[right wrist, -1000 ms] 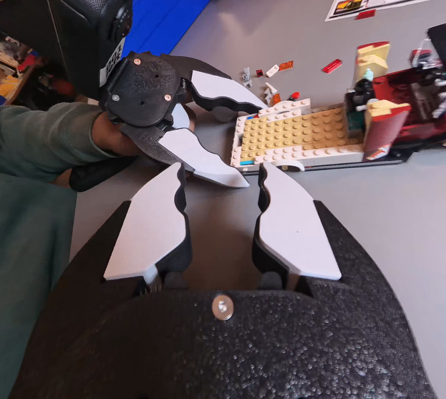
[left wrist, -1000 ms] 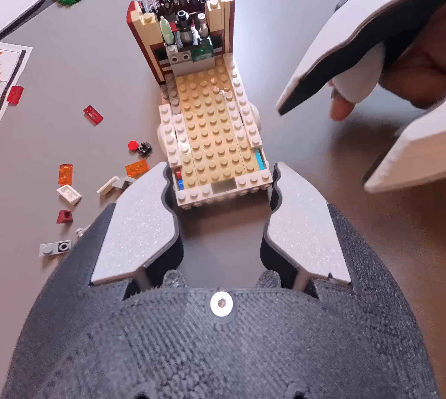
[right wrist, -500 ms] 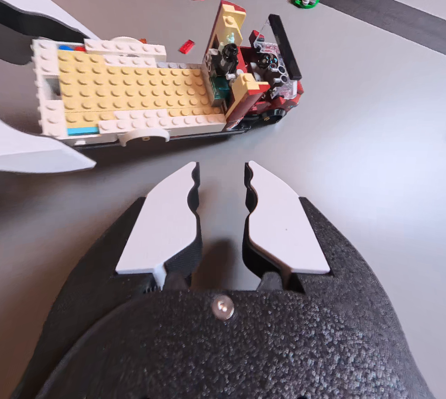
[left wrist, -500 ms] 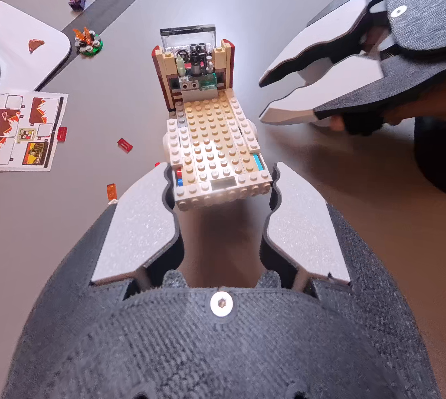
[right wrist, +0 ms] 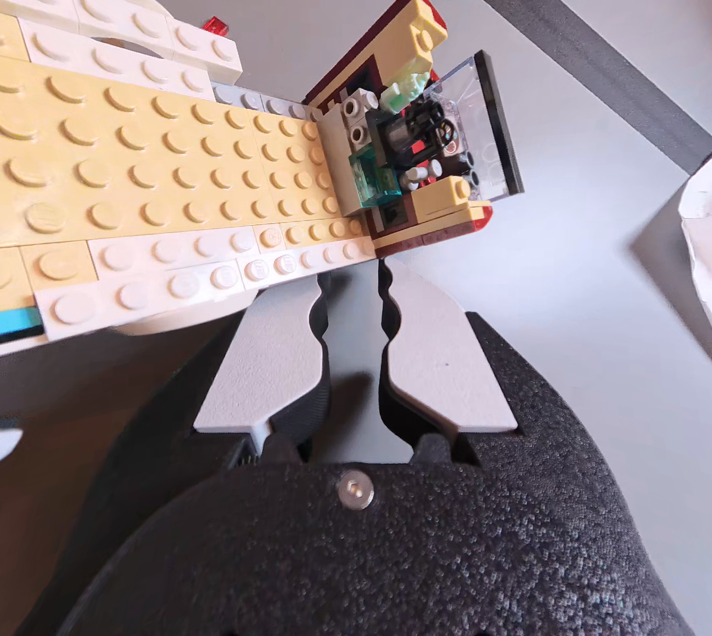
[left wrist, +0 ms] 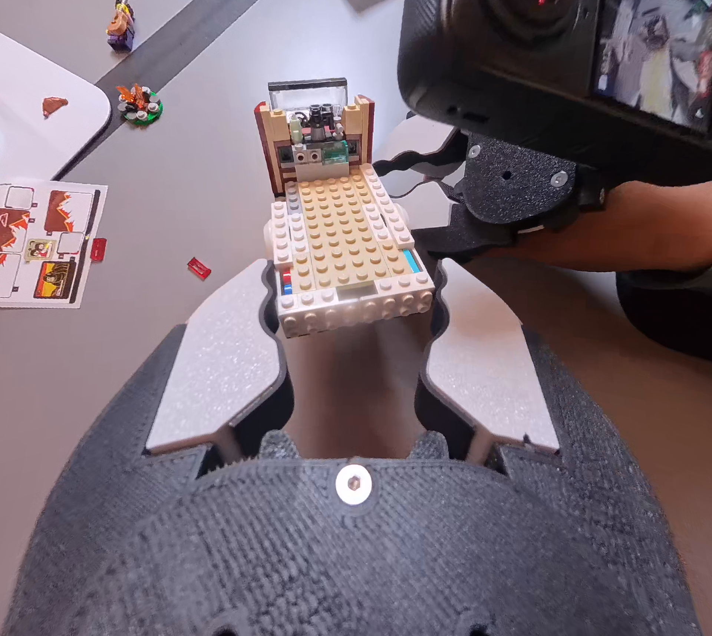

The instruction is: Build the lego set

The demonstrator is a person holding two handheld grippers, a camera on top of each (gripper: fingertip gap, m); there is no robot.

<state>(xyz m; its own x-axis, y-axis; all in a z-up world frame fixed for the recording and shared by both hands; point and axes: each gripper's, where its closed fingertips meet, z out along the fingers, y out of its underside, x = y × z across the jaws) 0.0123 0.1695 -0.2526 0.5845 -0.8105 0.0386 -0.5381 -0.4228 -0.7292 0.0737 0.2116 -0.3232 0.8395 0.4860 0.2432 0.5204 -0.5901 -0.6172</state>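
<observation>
Brings the right gripper [right wrist: 350,273] in from its earlier place well off the flank to just under the side of the half-built lego vehicle of tan studded plates, white edge bricks and dark-red cab [left wrist: 339,232]. Raises the view over the grey table [left wrist: 192,155] too, so the printed sticker sheet [left wrist: 46,244] now shows whole.

Holds the vehicle by its rear end in the left gripper [left wrist: 352,271], fingers pressed to both white sides, apparently clamped. Carries it clear of the table, probably to free the underside and flank for work.

Sets the right gripper's jaws a narrow gap apart, with nothing visible between them. Tucks one fingertip beneath the white edge just behind the cab. Suggests a second hold or a steadying push there, though which is not yet plain.

Leaves two small red translucent tiles [left wrist: 199,267], a little campfire build on a green round base [left wrist: 139,105] and a purple minifigure [left wrist: 121,24] lying well apart on the left, out of the way.
</observation>
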